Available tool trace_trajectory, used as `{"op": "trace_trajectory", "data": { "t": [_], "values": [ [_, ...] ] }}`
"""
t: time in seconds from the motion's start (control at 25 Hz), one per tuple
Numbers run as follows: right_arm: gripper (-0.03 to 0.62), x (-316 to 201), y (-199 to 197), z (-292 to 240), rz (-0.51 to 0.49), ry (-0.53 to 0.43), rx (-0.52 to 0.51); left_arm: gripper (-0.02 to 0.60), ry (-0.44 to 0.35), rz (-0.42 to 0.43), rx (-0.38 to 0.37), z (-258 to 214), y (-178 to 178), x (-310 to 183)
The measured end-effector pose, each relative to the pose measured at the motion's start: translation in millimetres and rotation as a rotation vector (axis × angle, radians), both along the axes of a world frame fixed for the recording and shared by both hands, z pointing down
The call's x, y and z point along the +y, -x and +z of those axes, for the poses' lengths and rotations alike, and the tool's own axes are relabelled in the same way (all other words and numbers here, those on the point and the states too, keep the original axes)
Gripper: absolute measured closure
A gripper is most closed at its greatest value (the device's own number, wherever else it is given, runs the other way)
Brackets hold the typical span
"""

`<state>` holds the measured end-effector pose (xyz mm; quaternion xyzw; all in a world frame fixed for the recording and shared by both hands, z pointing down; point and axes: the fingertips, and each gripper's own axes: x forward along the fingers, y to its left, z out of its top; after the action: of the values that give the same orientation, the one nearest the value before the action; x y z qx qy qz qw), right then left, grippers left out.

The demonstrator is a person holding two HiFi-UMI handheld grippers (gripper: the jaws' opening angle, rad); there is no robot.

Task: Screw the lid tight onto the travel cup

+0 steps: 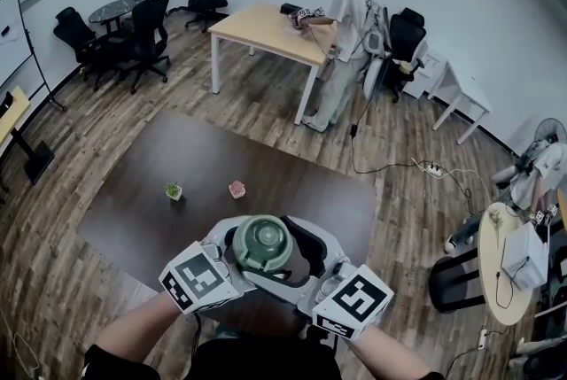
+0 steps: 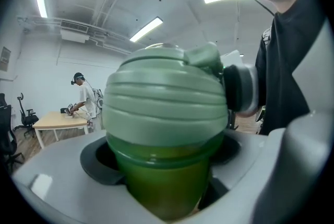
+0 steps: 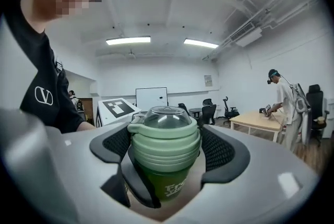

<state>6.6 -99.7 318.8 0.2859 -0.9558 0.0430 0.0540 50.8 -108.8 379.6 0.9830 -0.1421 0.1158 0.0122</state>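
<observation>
I hold the green travel cup (image 1: 263,244) up over the near edge of the dark table, between both grippers. The pale green lid (image 3: 164,137) with its clear dome sits on the darker green cup body (image 2: 162,186). My left gripper (image 1: 241,256) comes in from the left and is shut on the cup body (image 3: 168,185) under the lid (image 2: 164,108). My right gripper (image 1: 292,259) comes in from the right. Its black mesh pads (image 3: 222,152) close on either side of the lid. The cup stands upright in both gripper views.
The dark brown table (image 1: 177,228) below carries a small potted plant (image 1: 174,191) and a small pink object (image 1: 236,189), both beyond the cup. Farther back another person (image 1: 344,33) works at a wooden table (image 1: 261,28). Office chairs (image 1: 146,33) stand at the back left.
</observation>
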Motion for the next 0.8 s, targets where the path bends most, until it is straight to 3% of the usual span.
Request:
{"op": "trace_trajectory", "data": {
  "t": [0.16, 0.4, 0.6, 0.68, 0.8],
  "values": [
    [0.155, 10, -12, -17, -0.153, -0.07, 0.021, 0.163, 0.024, 0.021, 0.027, -7, -2, 3],
    [0.155, 17, -25, -15, -0.561, -0.027, 0.063, 0.163, 0.015, 0.094, 0.024, -17, -3, 17],
    [0.157, 26, -19, -20, -0.796, -0.009, 0.047, 0.163, -0.012, 0.148, 0.012, -23, -15, 32],
    [0.169, 32, -13, -18, -0.831, -0.008, 0.053, 0.163, -0.017, 0.145, 0.011, -24, -14, 31],
    [0.184, 24, -8, -19, -0.757, -0.019, 0.016, 0.163, -0.022, 0.101, 0.01, -26, -9, 21]
  ]
}}
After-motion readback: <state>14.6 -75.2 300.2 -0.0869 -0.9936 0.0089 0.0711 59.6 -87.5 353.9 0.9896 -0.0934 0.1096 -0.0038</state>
